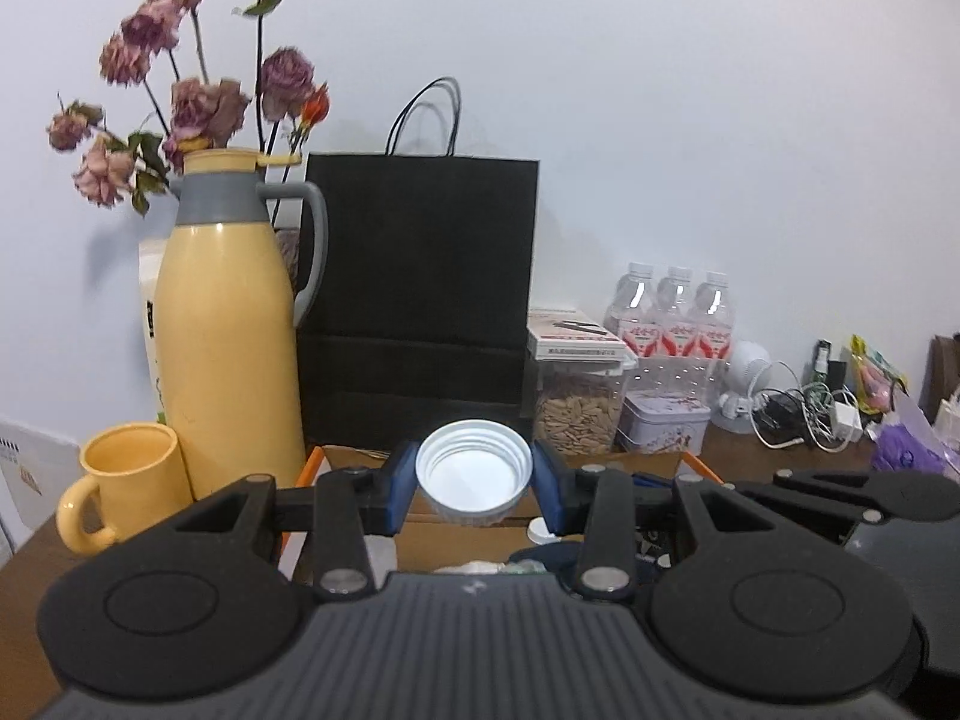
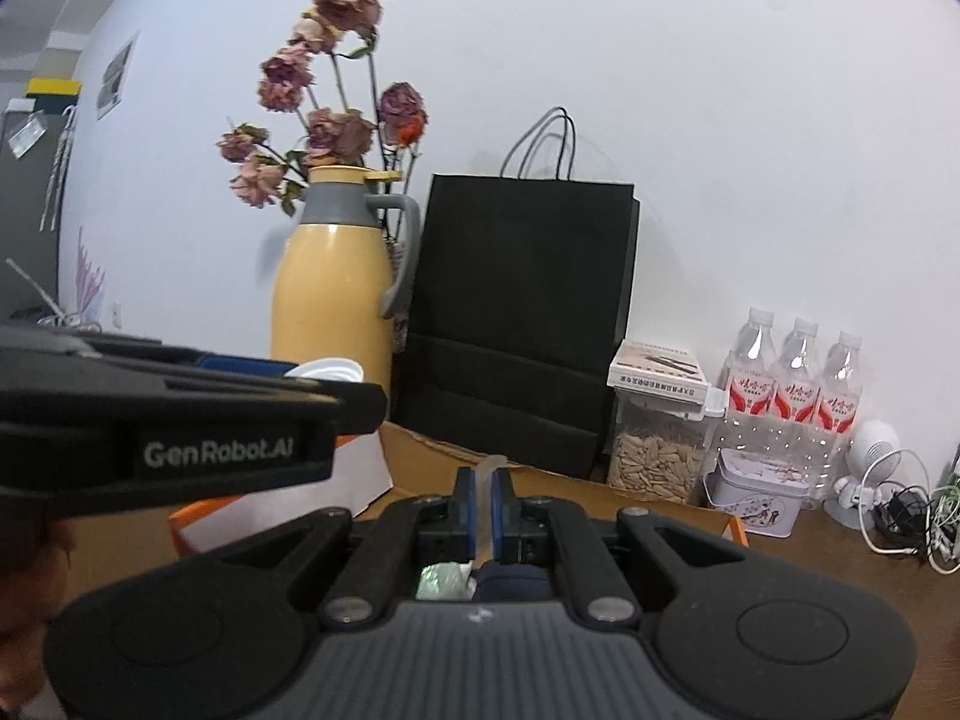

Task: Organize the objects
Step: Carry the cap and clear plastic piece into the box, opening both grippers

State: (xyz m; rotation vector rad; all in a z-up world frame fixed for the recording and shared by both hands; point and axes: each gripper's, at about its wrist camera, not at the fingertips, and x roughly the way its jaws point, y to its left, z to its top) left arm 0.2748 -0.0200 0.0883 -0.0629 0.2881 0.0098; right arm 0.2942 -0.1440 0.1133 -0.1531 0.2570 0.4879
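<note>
We hold a white threaded lid (image 1: pixel 474 471) in the left gripper (image 1: pixel 474 474), its open side toward our camera, axis along the fingers | right gripper (image 2: pixel 487 495) pinches a thin translucent strip (image 2: pixel 487 471) | cardboard box (image 1: pixel 480 531) below; yellow flask (image 1: pixel 231 324) at 10 o'clock; white wall behind

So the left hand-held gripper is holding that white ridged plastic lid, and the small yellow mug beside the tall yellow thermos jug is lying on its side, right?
Not quite. The left hand-held gripper does hold the white ridged plastic lid, but the small yellow mug stands upright, mouth up, beside the tall yellow thermos jug. The left wrist view shows it.
</note>
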